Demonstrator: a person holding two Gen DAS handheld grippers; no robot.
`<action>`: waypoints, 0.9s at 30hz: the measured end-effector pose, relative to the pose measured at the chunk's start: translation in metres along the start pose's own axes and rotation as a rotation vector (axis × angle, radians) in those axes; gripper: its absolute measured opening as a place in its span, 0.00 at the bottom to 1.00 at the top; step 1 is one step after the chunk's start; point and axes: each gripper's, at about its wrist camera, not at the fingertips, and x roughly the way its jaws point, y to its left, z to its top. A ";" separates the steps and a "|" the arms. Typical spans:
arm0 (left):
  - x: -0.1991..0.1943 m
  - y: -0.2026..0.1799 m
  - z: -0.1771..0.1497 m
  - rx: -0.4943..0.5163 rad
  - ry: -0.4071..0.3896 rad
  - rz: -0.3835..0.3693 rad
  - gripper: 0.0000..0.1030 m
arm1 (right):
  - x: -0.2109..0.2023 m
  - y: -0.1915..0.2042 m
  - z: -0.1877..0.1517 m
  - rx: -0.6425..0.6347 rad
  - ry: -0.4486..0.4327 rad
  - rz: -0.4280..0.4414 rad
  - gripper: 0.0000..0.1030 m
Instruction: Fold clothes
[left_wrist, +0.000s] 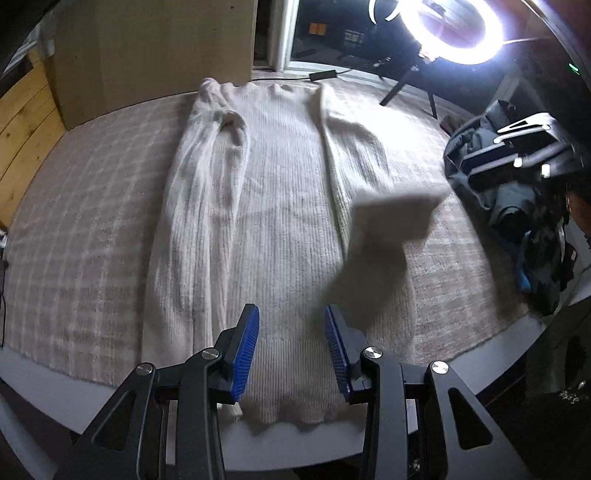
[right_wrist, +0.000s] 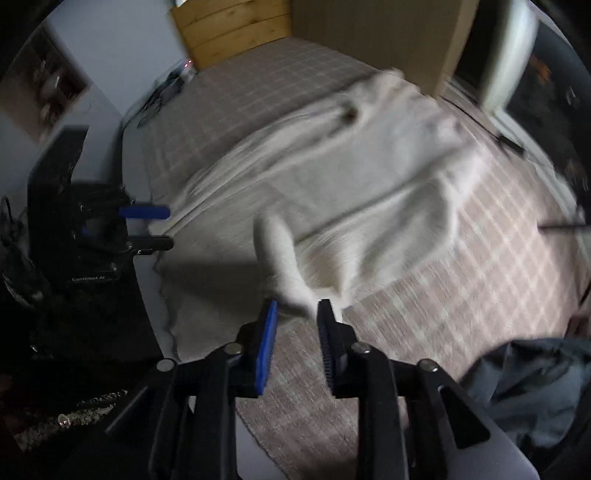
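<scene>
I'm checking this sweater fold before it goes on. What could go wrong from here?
1. The right tool stands open around the lifted, blurred sleeve; the sleeve may drop crooked.
2. The sweater hem overhangs the table's near edge; a tug could drag it off.
3. The left tool hangs open, pinning nothing.

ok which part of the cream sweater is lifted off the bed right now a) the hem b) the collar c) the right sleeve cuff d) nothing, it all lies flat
c: the right sleeve cuff hangs raised above the cream sweater, casting a shadow on it, while the hem and the collar lie flat on the checked bedcover.
</scene>
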 end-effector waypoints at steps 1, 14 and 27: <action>0.003 -0.005 0.004 0.021 0.002 0.003 0.34 | -0.004 -0.016 -0.003 0.060 -0.014 0.040 0.34; 0.075 -0.101 0.075 0.134 -0.010 0.042 0.40 | 0.047 -0.123 0.034 0.329 -0.055 0.062 0.42; 0.013 -0.062 -0.036 -0.106 0.117 0.010 0.18 | 0.119 -0.132 0.079 0.266 0.050 -0.001 0.42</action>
